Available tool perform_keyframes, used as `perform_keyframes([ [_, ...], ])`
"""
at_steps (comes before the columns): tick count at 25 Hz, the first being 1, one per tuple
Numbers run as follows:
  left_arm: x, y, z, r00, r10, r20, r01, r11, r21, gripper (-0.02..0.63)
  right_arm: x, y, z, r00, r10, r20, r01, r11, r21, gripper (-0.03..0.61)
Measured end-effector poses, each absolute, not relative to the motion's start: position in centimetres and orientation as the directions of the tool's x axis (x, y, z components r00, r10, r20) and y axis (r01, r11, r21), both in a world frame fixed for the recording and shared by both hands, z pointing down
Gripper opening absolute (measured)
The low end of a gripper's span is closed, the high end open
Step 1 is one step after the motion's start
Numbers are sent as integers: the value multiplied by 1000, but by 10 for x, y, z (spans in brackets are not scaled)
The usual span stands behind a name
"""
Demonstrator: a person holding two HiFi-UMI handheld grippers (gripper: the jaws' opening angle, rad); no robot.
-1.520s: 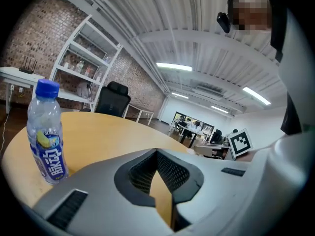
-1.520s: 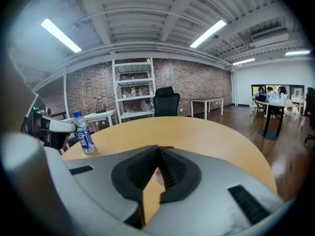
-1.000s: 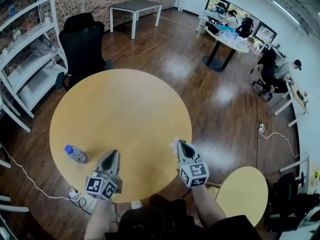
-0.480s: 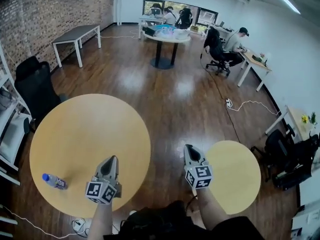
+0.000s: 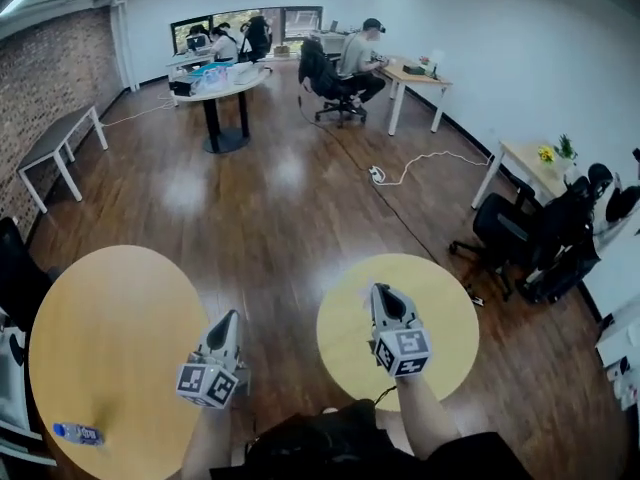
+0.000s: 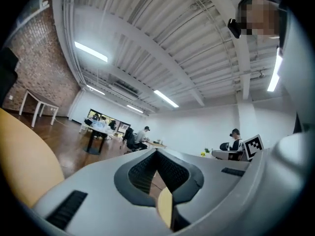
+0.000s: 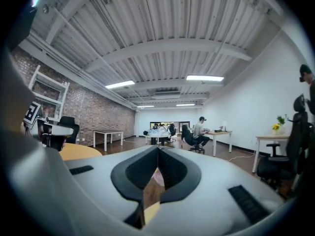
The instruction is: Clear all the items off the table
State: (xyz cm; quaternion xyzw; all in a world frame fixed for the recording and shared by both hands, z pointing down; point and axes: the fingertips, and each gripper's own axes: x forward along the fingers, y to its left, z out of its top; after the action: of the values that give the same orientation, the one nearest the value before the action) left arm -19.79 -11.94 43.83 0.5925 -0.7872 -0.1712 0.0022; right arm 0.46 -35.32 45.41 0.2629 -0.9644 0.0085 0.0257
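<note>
A small clear water bottle with a blue cap (image 5: 78,433) lies on its side near the front left of the large round yellow table (image 5: 110,338) in the head view. My left gripper (image 5: 228,321) hovers at that table's right edge, shut and empty. My right gripper (image 5: 384,294) is over the small round yellow table (image 5: 440,303), also shut with nothing in it. In the left gripper view the jaws (image 6: 156,154) meet at the tips; in the right gripper view the jaws (image 7: 158,149) do the same. Both point level across the room.
Dark wood floor separates the two tables. A black office chair (image 5: 520,233) stands right of the small table, a cable (image 5: 420,163) trails on the floor. Farther off are a round table (image 5: 215,83), desks, seated people and a brick wall (image 5: 45,68) at left.
The view has swung to the right: the large table and bottle slid to the left edge, the small table came under my right gripper. Both grippers stayed shut.
</note>
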Motion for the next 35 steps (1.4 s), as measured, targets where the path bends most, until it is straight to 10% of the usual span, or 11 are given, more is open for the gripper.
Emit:
perform_keyframes([
  [17, -24, -345, 451, 327, -932, -157, -894, -359, 267, 0, 294, -414, 479, -369, -923, 107, -928, 371, 5, 3],
  [35, 22, -412, 532, 384, -920, 78, -896, -351, 273, 0, 320, -472, 591, -347, -875, 338, -937, 341, -80, 3],
])
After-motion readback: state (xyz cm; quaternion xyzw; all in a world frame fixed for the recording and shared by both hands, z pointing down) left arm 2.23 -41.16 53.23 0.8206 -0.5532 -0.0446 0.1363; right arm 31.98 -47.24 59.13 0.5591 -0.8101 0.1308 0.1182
